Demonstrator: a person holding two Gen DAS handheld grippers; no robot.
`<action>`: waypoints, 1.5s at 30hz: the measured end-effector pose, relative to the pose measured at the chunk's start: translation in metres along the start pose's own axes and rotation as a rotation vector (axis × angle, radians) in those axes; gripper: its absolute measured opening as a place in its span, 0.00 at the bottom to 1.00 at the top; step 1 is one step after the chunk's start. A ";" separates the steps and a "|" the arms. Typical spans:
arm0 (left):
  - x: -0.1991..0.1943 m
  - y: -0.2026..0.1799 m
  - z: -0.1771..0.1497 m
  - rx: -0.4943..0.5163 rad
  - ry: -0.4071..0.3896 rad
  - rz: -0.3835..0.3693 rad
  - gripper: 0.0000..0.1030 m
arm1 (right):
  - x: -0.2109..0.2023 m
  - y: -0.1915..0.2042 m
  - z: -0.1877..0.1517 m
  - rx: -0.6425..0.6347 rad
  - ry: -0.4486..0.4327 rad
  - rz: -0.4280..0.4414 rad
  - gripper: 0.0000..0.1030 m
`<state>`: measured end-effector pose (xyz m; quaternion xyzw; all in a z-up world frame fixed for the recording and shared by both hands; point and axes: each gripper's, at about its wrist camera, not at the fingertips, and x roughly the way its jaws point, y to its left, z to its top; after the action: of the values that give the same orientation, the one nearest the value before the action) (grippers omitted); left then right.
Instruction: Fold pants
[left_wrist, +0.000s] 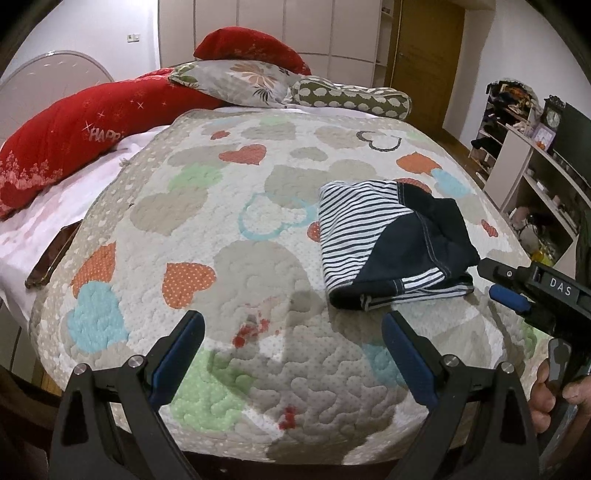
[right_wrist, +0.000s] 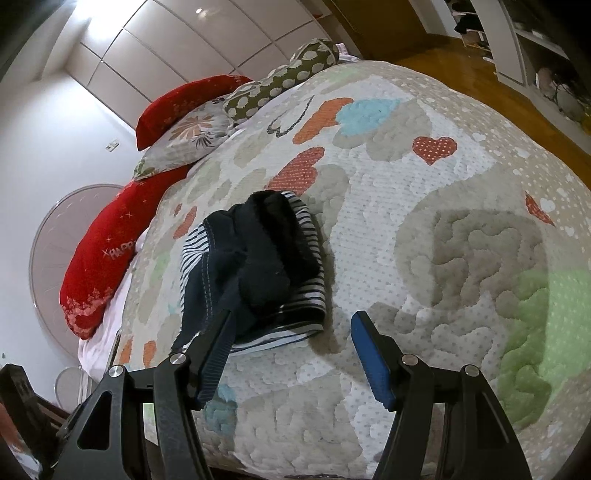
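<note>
Folded pants (left_wrist: 391, 243) are seen lying on the quilt (left_wrist: 229, 206) of the bed. Left hand-held gripper (left_wrist: 293, 332) and right hand-held gripper (right_wrist: 291, 332) are held wide open, nothing gripped.

The heart-patterned quilted bedspread (left_wrist: 236, 266) lies bare ahead of and between the wide-open left gripper (left_wrist: 291, 332), giving clear passage. To its right, the folded navy-and-white striped pants (left_wrist: 391, 243) occupy the surface. The wide-open right gripper (right_wrist: 291, 328) stands just beside them. Red embroidered pillows (left_wrist: 74, 147) and a floral pillow (left_wrist: 240, 81) block the far edge.
</note>
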<state>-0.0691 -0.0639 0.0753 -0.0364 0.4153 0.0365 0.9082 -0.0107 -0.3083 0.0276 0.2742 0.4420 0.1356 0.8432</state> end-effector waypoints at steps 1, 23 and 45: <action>0.001 0.000 0.000 -0.001 0.003 0.000 0.93 | 0.001 0.000 0.000 0.001 0.002 -0.002 0.68; 0.016 0.000 -0.004 -0.005 0.077 -0.015 0.93 | 0.002 -0.007 -0.004 0.026 0.010 -0.011 0.68; 0.092 0.006 0.072 -0.053 0.151 -0.289 0.93 | 0.022 -0.027 0.053 0.078 0.019 0.131 0.73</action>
<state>0.0444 -0.0474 0.0523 -0.1223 0.4716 -0.0864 0.8690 0.0447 -0.3383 0.0211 0.3341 0.4362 0.1760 0.8168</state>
